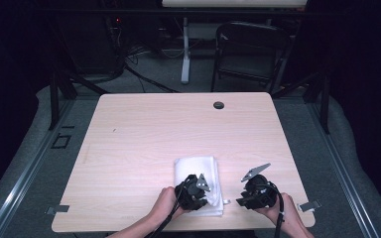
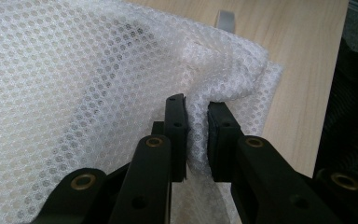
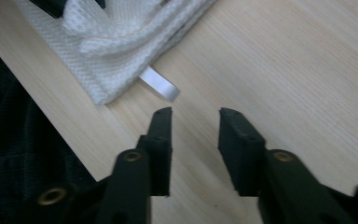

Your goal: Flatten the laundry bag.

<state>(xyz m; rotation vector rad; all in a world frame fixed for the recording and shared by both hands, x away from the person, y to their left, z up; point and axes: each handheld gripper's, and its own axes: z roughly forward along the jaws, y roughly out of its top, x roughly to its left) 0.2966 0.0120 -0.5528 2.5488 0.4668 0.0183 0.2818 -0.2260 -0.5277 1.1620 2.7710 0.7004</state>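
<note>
A: Count what you have on the surface.

B: One white mesh cloth, folded, lying near the front edge at about 6 o'clock from the surface's middle. One small white tag pokes out from the cloth's corner; no writing can be read on it. One dark round grommet sits at 12 o'clock near the far edge. Two grippers, one in each of your hands.

A: How do your jaws stand?

B: Your left gripper sits on the cloth's near right part, its jaws pinching a raised fold of the mesh between them. Your right gripper is at 3 o'clock of the cloth, just beside it, its jaws spread over bare wood with nothing between them; the tag lies just beyond their tips.
</note>
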